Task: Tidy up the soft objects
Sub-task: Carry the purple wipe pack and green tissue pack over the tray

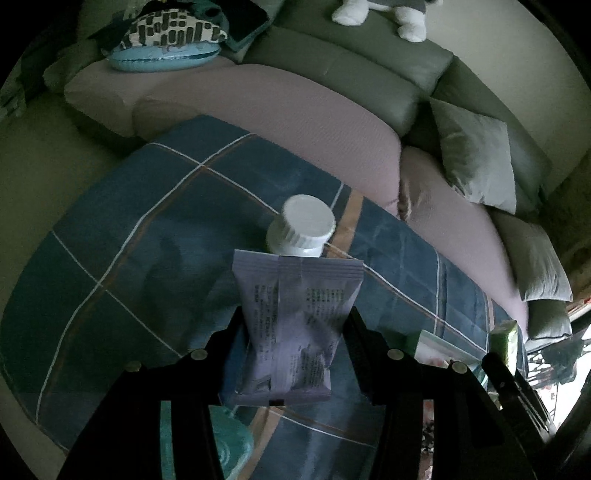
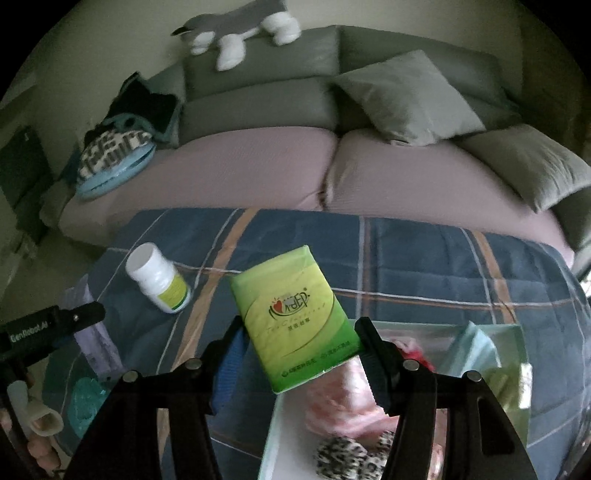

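Observation:
My left gripper (image 1: 295,321) is shut on a lavender snack packet (image 1: 291,332), held upright above the blue plaid blanket (image 1: 147,258). Behind the packet a white pill bottle (image 1: 301,229) stands on the blanket. My right gripper (image 2: 299,325) is shut on a green tissue pack (image 2: 295,317), tilted, above a clear bin (image 2: 273,424). The bin holds a pink soft item (image 2: 343,398), a leopard-print item (image 2: 343,458) and a pale blue pack (image 2: 472,347). In the right wrist view the left gripper (image 2: 79,314) with its packet (image 2: 96,347) is at the left edge, near the bottle (image 2: 159,280).
A sofa with pink seat cushions (image 2: 258,166) runs behind the blanket, with grey pillows (image 2: 406,96) on the right. A plush husky (image 2: 236,33) lies on the sofa back. Patterned and blue cushions (image 2: 110,155) sit at its left end. A teal item (image 1: 229,443) lies near me.

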`<action>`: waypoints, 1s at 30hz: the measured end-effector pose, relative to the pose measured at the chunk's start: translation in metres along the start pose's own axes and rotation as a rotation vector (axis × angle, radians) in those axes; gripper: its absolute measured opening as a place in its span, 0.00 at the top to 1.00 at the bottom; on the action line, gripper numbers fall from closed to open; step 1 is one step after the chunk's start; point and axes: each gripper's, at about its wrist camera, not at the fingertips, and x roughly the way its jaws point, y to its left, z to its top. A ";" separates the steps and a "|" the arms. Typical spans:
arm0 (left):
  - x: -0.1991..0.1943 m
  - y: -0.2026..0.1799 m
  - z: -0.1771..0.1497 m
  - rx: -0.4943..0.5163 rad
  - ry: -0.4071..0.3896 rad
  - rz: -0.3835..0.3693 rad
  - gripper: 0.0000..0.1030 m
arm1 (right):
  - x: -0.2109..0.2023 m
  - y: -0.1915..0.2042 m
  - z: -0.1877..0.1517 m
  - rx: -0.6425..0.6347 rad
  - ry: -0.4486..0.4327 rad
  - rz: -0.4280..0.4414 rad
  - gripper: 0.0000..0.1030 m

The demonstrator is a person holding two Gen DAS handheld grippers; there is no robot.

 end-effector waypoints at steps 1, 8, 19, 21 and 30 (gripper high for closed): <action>0.000 -0.002 0.000 0.004 -0.001 -0.002 0.49 | -0.002 -0.005 0.000 0.013 0.002 -0.004 0.40; -0.004 -0.010 -0.002 0.026 -0.009 -0.002 0.49 | -0.010 -0.027 -0.002 0.066 0.001 -0.038 0.40; -0.015 -0.051 -0.017 0.140 -0.018 -0.034 0.49 | -0.038 -0.064 -0.015 0.150 -0.011 -0.095 0.40; -0.016 -0.065 -0.022 0.180 -0.017 -0.036 0.49 | -0.043 -0.073 -0.017 0.174 -0.012 -0.104 0.40; -0.015 -0.120 -0.050 0.333 0.031 -0.126 0.49 | -0.072 -0.128 -0.029 0.296 -0.038 -0.188 0.40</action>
